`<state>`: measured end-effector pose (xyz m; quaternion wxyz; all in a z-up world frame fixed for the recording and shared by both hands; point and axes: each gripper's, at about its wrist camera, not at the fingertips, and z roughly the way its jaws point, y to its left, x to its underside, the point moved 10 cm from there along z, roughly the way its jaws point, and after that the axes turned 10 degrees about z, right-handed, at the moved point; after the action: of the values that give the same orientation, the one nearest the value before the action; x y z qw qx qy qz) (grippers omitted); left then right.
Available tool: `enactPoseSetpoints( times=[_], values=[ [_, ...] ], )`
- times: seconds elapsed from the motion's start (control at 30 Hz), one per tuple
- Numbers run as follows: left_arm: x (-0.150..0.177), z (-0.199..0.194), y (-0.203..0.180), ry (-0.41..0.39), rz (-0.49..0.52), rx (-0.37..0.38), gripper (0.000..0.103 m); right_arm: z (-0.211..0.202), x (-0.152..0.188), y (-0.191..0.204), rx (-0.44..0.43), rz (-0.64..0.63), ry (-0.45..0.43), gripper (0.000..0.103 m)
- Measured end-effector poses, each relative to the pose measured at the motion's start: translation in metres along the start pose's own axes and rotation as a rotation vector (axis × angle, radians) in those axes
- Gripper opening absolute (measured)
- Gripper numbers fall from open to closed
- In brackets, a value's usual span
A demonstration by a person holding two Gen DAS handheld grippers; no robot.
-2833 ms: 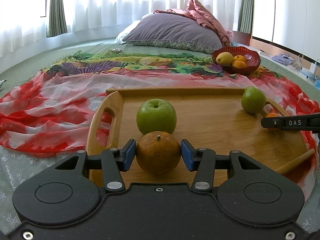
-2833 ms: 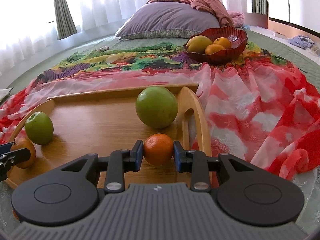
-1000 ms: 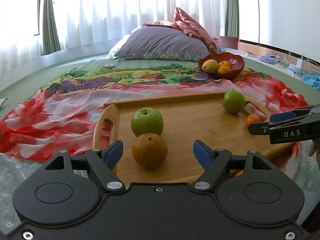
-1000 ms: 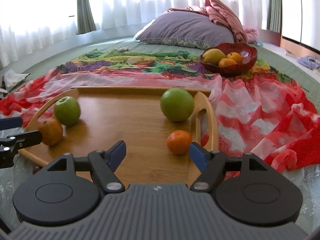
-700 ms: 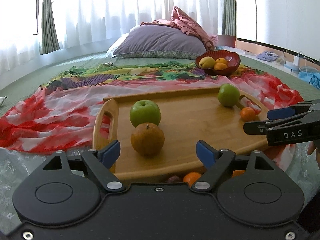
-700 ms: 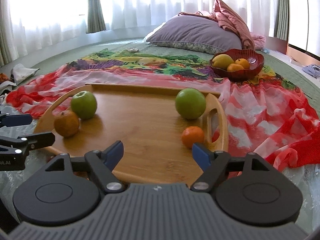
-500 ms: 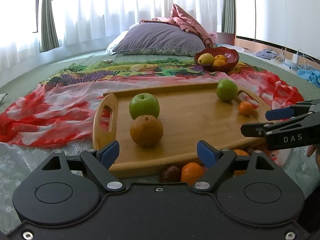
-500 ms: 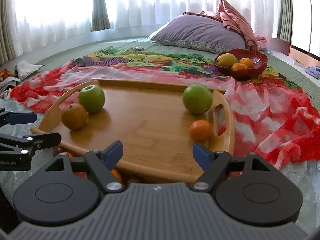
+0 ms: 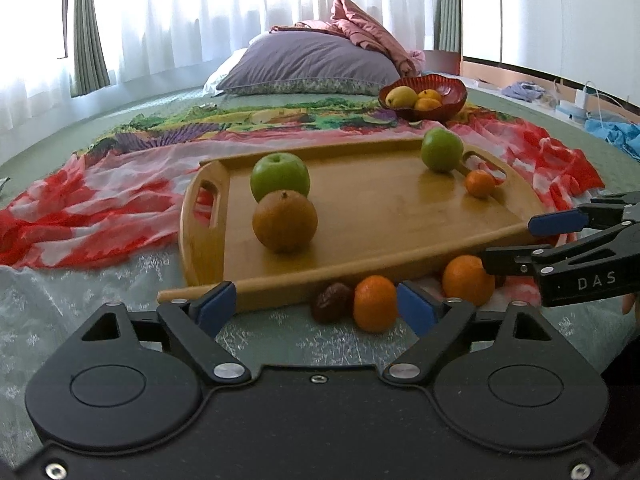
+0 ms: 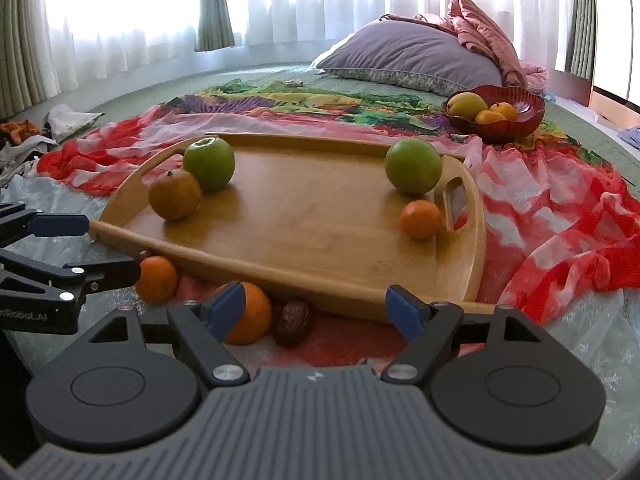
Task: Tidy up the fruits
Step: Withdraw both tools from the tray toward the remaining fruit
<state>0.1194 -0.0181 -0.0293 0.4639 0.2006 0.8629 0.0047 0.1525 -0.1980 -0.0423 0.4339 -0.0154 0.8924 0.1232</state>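
The wooden tray (image 9: 380, 216) holds two green apples (image 9: 280, 176) (image 9: 441, 149), a brownish orange (image 9: 285, 221) and a small orange (image 9: 479, 183). On the cloth in front of the tray lie a dark fruit (image 9: 332, 307) and two oranges (image 9: 375, 303) (image 9: 466, 280). My left gripper (image 9: 316, 307) hovers just short of the dark fruit; its jaws are closing, wide apart, pads touching nothing. My right gripper (image 10: 316, 308) is open near the tray's front rim, with the dark fruit (image 10: 294, 322) and an orange (image 10: 250, 316) below it.
A red bowl (image 9: 448, 96) with yellow and orange fruit sits behind the tray on a red patterned cloth (image 10: 560, 216). A purple pillow (image 9: 308, 64) lies farther back. Clothes (image 10: 24, 136) lie on the floor at the left. Each gripper shows at the edge of the other's view.
Both grippers let go of the fruit they held on the tray, opened wide and drew back. The loose fruit in front of the tray has come into view.
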Motion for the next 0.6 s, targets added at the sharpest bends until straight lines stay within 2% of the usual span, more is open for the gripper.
enactPoseSetpoints(
  times=[0.07, 0.17, 0.27, 0.33, 0.43, 0.5, 0.6],
  values=[
    [0.003, -0.002, -0.001, 0.006, -0.011, 0.008, 0.064, -0.002, 0.002, 0.000, -0.004, -0.004, -0.001, 0.087],
    [0.007, -0.007, -0.006, 0.012, -0.017, 0.042, 0.050, -0.006, 0.005, 0.002, -0.003, -0.029, -0.003, 0.087],
    [0.010, -0.010, -0.015, 0.011, -0.004, 0.072, 0.046, -0.009, 0.009, 0.004, -0.010, -0.052, -0.002, 0.085],
    [0.010, -0.010, -0.022, 0.011, 0.007, 0.085, 0.045, -0.012, 0.010, 0.005, -0.014, -0.059, -0.006, 0.079],
    [0.010, -0.007, -0.027, 0.016, 0.005, 0.097, 0.044, -0.015, 0.011, 0.009, -0.033, -0.059, -0.014, 0.065],
    [0.008, -0.005, -0.029, 0.016, -0.002, 0.101, 0.042, -0.017, 0.011, 0.012, -0.035, -0.064, -0.020, 0.050],
    [0.006, 0.000, -0.030, 0.017, -0.014, 0.102, 0.040, -0.021, 0.010, 0.013, -0.022, -0.072, -0.043, 0.039]
  ],
)
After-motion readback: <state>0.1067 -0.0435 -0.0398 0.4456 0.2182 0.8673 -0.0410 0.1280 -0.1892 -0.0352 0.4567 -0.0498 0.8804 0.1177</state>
